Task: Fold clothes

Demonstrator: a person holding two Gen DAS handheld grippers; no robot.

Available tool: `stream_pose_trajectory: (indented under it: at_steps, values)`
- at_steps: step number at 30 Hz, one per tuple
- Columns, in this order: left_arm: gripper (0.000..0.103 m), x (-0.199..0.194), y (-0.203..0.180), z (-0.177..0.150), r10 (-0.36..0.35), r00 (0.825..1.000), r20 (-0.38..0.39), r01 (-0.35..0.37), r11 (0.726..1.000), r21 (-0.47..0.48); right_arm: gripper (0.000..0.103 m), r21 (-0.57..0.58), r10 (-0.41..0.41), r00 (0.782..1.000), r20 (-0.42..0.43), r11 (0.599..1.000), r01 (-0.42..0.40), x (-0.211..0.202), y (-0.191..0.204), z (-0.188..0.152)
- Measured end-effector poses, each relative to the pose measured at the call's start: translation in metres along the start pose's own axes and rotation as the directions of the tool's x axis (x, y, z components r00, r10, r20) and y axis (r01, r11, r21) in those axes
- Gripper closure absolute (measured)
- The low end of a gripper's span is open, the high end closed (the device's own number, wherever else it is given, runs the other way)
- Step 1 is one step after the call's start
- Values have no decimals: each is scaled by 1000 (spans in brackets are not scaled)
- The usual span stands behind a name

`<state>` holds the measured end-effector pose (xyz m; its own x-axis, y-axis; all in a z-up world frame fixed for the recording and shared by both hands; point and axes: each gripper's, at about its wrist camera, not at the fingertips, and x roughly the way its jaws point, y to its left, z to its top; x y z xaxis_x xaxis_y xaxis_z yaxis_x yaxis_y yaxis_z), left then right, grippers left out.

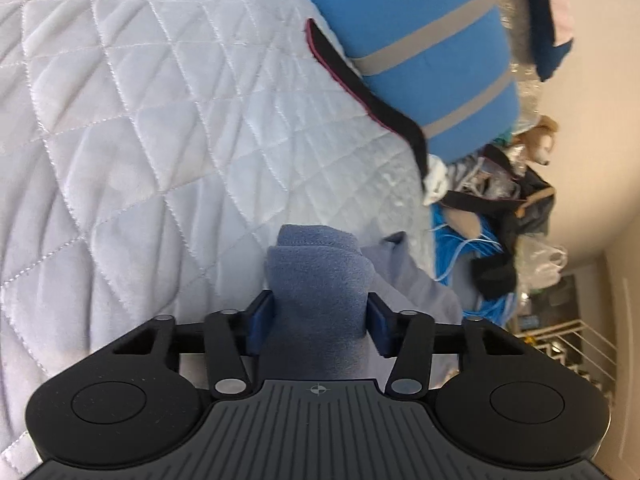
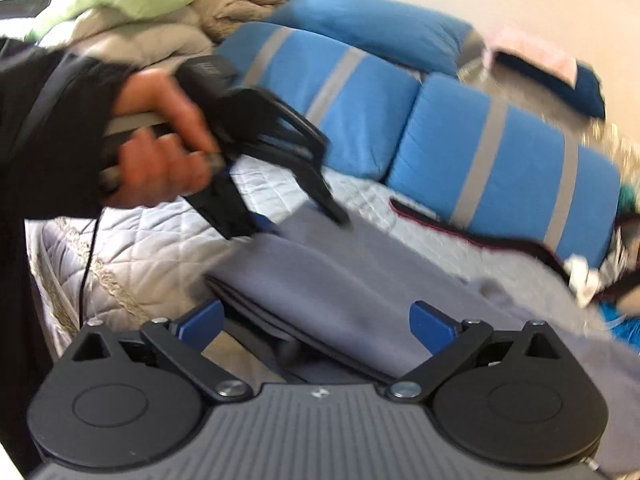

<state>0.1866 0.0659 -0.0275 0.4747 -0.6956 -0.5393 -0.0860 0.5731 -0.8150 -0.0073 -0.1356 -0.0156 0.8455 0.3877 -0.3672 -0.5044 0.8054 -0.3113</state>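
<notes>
A grey-blue fleece garment [image 2: 340, 280] lies folded in layers on the white quilted bedspread [image 2: 140, 240]. My left gripper [image 1: 319, 320] is shut on a bunched fold of the garment [image 1: 320, 276], which fills the gap between its blue pads. In the right wrist view a person's hand [image 2: 160, 152] holds that left gripper [image 2: 296, 226] at the garment's far edge. My right gripper [image 2: 316, 324] is open, its blue pads wide apart over the garment's near edge, with the stacked layers lying between and beneath them. Nothing is clamped in it.
Blue pillows with grey stripes [image 2: 500, 176] line the bed's far side. A black strap with a maroon edge [image 1: 360, 88] lies along them. Green and beige blankets [image 2: 168, 4] are piled at the back left. Cables, bags and a plush toy [image 1: 536, 140] clutter the bedside.
</notes>
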Motion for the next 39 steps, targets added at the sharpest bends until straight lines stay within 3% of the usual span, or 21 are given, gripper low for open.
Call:
stream_pose_trajectory:
  at_steps: [6,12,15,16,17,18,19,29,39]
  values:
    - [60,1,5,3,10,1000,-13,-11,995,-97,0,-204,-112,988,105,970,132,10,67,6]
    - [70,2,1,7,38,999,-32,-43,986,-163,5,-370,-297,936,191,861,349,42,105,-14]
    - [78,5,-2,9,48,998,-40,-54,986,-160,27,-446,-320,924,208,810,381,48,108,-25]
    - [81,5,-2,10,44,998,-41,-50,986,-156,50,-447,-306,931,201,817,365,45,106,-26]
    - [84,6,-2,11,42,998,-44,-48,987,-150,83,-448,-291,937,194,823,349,43,104,-26]
    - [85,6,-3,12,43,998,-49,-49,988,-143,98,-450,-277,943,187,829,333,41,102,-27]
    - [87,7,-3,13,45,998,-53,-51,989,-136,102,-451,-263,948,179,835,317,39,101,-27]
    - [92,20,11,23,44,996,-72,-52,992,-112,103,-454,-115,988,106,878,151,17,83,-34]
    - [91,21,16,27,1,995,-97,-9,997,-78,103,-385,-70,995,66,919,90,8,77,-31]
